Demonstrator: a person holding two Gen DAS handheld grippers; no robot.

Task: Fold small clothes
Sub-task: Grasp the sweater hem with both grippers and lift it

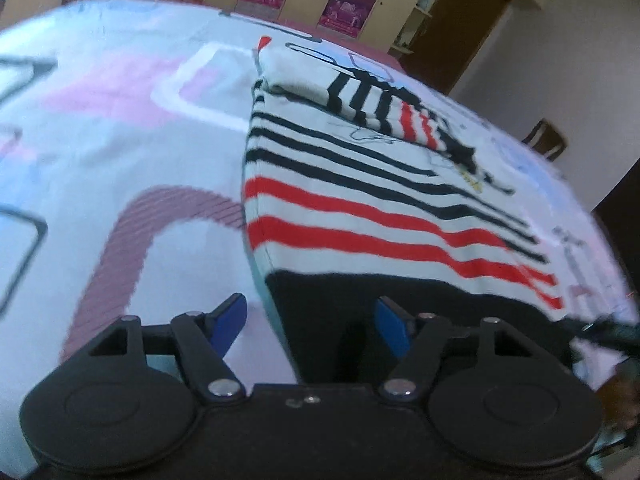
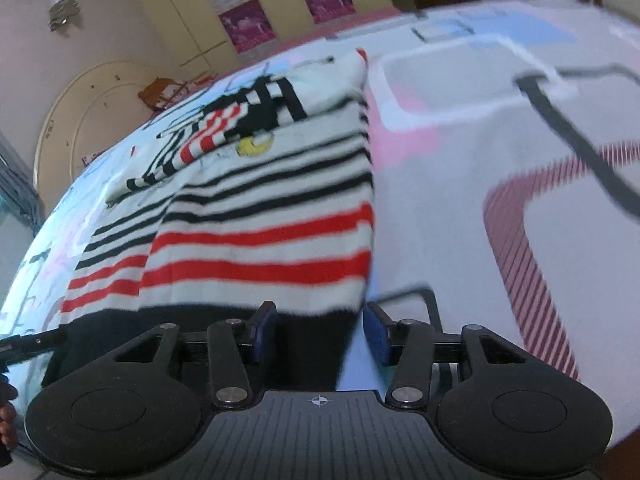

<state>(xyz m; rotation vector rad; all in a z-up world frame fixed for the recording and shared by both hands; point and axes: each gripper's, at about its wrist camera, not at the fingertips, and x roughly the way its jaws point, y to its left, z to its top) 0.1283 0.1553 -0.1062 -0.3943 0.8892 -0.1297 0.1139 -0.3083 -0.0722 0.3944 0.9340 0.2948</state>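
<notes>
A small striped shirt (image 1: 360, 200), white with black and red stripes and a black hem band, lies flat on the bed with a sleeve folded over its top. My left gripper (image 1: 310, 326) is open, its blue pads (image 1: 230, 320) either side of the shirt's near left hem corner. The shirt also shows in the right wrist view (image 2: 260, 224). My right gripper (image 2: 320, 334) is open around the near right hem corner, its pads (image 2: 376, 334) apart from the cloth. The other gripper's tip shows at the edge of each view.
The bed sheet (image 1: 120, 140) is white with pink, blue and grey shapes. Wardrobes with pink posters (image 1: 348, 8) stand behind. A round board (image 2: 80, 120) leans on the wall. A chair (image 1: 546, 140) stands at the right.
</notes>
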